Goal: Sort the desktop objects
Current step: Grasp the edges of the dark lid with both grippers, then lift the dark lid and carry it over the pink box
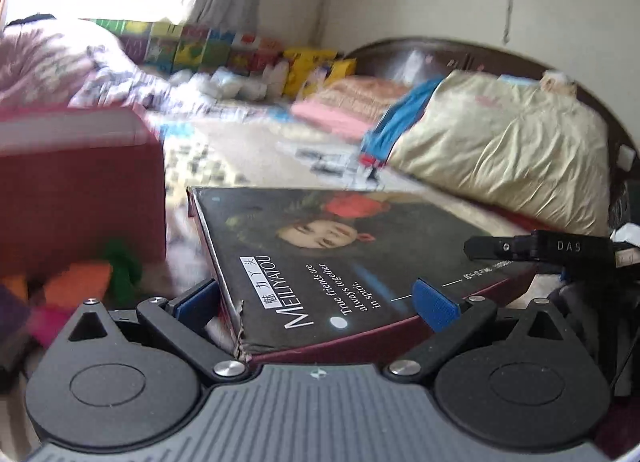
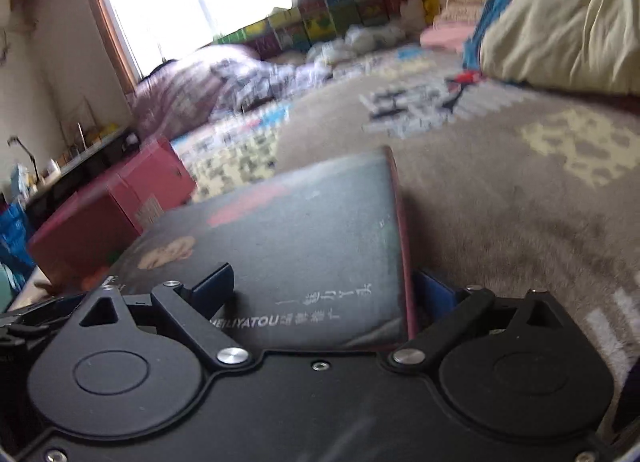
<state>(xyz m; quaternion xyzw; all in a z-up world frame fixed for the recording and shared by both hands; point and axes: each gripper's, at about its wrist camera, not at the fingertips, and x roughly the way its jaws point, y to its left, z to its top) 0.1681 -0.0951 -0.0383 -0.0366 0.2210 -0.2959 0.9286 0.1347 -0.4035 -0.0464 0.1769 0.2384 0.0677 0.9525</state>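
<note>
A flat dark box lid printed with a girl's face and "MEILIYATOU" is held above the bed by both grippers. My left gripper is shut on one corner of it, blue pads on either side. My right gripper is shut on the opposite end of the same lid. The tip of the right gripper shows in the left wrist view at the lid's far right edge. A red open box stands at the left, and it also shows in the right wrist view.
Orange, green and pink soft items lie by the red box. A beige patterned blanket covers the bed. A cream pillow and a pink quilt lie behind. A cluttered side table stands at the left wall.
</note>
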